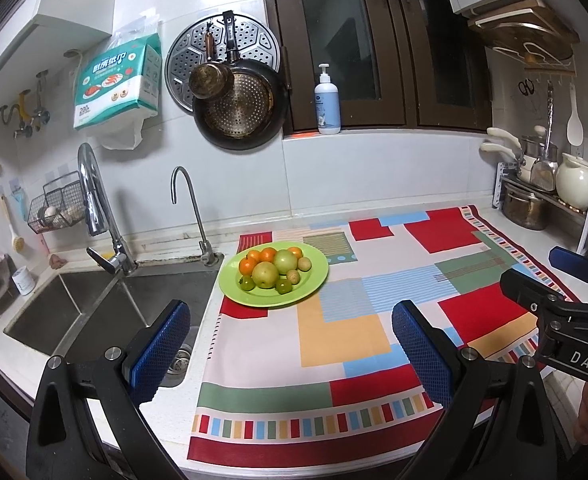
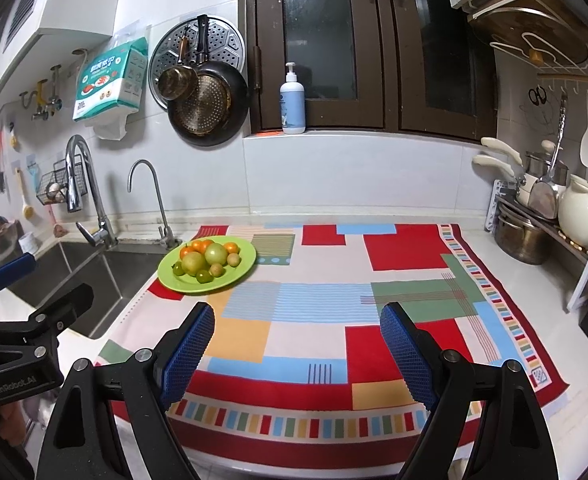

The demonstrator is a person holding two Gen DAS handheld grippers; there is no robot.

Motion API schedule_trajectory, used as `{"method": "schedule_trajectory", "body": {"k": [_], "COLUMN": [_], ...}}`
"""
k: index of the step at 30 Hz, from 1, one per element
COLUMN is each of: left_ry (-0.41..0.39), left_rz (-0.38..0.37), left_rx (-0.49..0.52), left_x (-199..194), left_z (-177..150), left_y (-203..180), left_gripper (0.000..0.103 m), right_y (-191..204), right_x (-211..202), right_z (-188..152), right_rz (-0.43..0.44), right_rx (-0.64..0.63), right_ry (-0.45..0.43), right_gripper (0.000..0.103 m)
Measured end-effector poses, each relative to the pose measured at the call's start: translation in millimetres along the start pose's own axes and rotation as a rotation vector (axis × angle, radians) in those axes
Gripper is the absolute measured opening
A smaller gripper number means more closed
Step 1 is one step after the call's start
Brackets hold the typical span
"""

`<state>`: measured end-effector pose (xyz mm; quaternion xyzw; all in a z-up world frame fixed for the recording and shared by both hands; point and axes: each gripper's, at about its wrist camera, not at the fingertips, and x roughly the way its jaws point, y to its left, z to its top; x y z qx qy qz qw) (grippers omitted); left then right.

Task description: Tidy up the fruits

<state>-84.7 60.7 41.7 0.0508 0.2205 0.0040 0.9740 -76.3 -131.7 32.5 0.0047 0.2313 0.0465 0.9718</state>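
Note:
A green plate (image 1: 313, 280) (image 2: 246, 258) sits on the far left corner of a colourful patchwork cloth (image 1: 333, 340) (image 2: 313, 320), next to the sink. It holds a pile of fruit: orange tangerines (image 1: 269, 255) (image 2: 202, 245), two big yellow-green apples (image 1: 266, 274) (image 2: 193, 263), small green fruits (image 1: 247, 283) (image 2: 203, 277) and small tan ones (image 1: 304, 263) (image 2: 234, 259). My left gripper (image 1: 290, 354) is open and empty, well in front of the plate. My right gripper (image 2: 295, 354) is open and empty, to the right of the left one above the cloth's front edge.
A steel sink (image 1: 94, 312) (image 2: 94, 280) with two faucets lies left of the cloth. Pots and a white jug (image 1: 575, 184) (image 2: 581, 212) stand on a rack at the right. A soap bottle (image 1: 327, 100) stands on the window sill. The right gripper shows at the left wrist view's right edge (image 1: 565, 280).

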Motion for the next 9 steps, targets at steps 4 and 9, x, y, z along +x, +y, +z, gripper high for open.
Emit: {"method": "schedule_trajectory", "body": {"k": [4,9], "left_ry": [0.003,0.01], "left_rz": [-0.003,-0.014], "left_rx": [-0.003,-0.002], "left_x": [3.0,8.8], "left_z": [0.7,2.1], "left_y": [-0.4,-1.5], "left_gripper": [0.103,0.103], "right_y": [-2.2,-2.9], "right_x": [1.4,5.8], "right_z": [0.5,1.7], "right_rz": [-0.001,-0.005], "right_rx": [0.003,0.005], "right_ry": [0.003,0.01], "right_gripper": [0.086,0.086]}}
